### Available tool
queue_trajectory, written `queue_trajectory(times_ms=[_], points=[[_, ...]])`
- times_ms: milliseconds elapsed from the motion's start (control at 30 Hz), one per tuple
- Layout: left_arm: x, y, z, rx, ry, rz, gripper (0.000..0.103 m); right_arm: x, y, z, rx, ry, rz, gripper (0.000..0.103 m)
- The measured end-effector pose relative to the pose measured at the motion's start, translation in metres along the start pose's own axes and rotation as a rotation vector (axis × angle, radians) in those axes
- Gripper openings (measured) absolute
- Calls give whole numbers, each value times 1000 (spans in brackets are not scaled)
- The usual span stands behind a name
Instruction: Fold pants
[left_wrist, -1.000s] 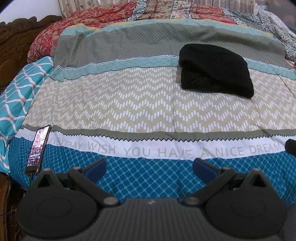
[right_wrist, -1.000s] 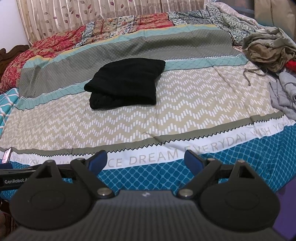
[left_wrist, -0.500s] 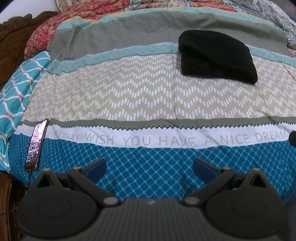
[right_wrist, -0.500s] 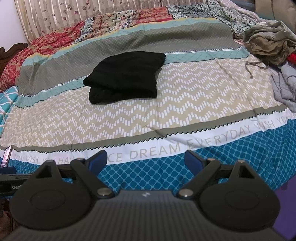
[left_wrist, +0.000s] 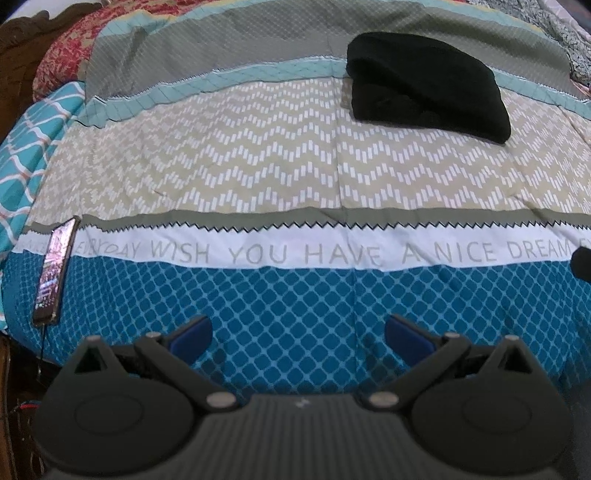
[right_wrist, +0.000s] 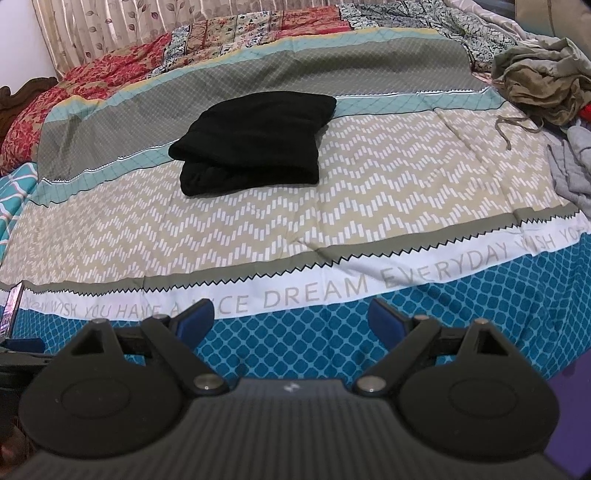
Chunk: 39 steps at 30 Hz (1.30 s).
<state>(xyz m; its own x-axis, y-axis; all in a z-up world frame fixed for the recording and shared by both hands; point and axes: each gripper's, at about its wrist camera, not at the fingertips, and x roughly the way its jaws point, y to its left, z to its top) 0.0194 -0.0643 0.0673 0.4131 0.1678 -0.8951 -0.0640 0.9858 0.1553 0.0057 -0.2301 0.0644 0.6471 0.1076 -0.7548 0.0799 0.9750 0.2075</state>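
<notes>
Black pants (left_wrist: 424, 85) lie folded in a thick rectangular bundle on the patterned bedspread (left_wrist: 258, 166), far ahead and to the right in the left wrist view. In the right wrist view the folded pants (right_wrist: 255, 142) lie ahead and slightly left. My left gripper (left_wrist: 297, 334) is open and empty, above the blue front band of the bedspread. My right gripper (right_wrist: 290, 317) is open and empty, over the front edge of the bed. Both are well apart from the pants.
A phone (left_wrist: 55, 273) with a lit screen lies at the bed's left front edge. A heap of olive and grey clothes (right_wrist: 543, 92) sits at the right side of the bed. A dark wooden headboard (left_wrist: 22, 48) stands at the left. Curtains (right_wrist: 110, 33) hang behind.
Both views have tilted down and drawn slightly closer over the bed. The pants have not moved. Both grippers stay open.
</notes>
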Motion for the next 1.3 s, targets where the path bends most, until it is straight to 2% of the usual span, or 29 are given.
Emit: queue_trajectory(times_ms=[400,1300], points=[[7,-2,-1,2,49,-15,103,2,0,-1,1,3,2,92],[13,-4,-2,26,63,-23,103,8,-6,0,16,16,9,92]])
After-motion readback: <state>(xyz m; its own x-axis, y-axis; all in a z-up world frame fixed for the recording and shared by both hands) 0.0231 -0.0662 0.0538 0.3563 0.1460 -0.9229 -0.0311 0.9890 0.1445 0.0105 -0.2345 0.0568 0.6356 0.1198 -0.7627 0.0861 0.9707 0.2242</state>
